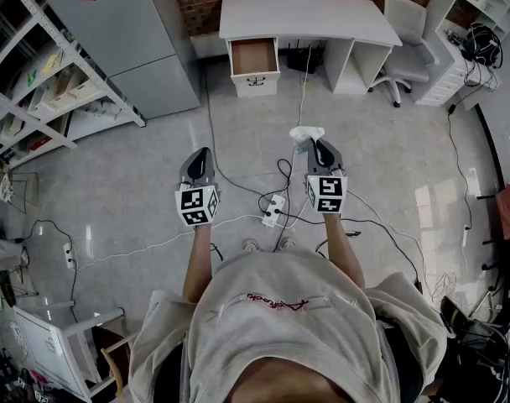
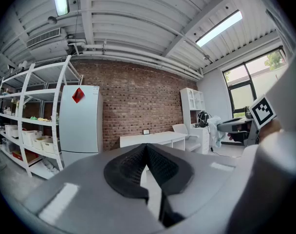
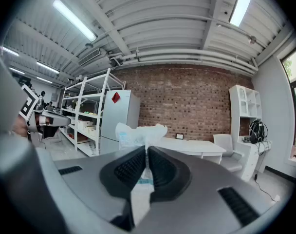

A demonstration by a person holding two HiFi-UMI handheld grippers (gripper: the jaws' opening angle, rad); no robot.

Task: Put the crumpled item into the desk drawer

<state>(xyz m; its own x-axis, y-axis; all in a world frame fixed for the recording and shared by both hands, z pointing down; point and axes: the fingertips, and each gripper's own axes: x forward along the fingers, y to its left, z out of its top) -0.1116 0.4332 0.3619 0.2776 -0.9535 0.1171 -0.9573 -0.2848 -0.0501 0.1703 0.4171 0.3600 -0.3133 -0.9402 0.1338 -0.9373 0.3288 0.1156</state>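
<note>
My right gripper [image 1: 312,143] is shut on a crumpled white wrapper [image 1: 307,133], which sticks out past its tips; in the right gripper view the crumpled wrapper [image 3: 138,134] rises above the closed jaws [image 3: 147,152]. My left gripper [image 1: 200,156] is held level beside it, shut and empty, its tips [image 2: 146,147] meeting. The white desk [image 1: 305,15] stands well ahead against the brick wall. Its top-left drawer [image 1: 253,56] is pulled open and shows a brown inside. Both grippers hang over the floor, far short of the desk.
Cables and a power strip [image 1: 273,209] lie on the floor below the grippers. A grey fridge [image 1: 125,36] and metal shelving [image 1: 37,91] stand at left. An office chair [image 1: 403,49] and white shelves [image 1: 481,23] are at right.
</note>
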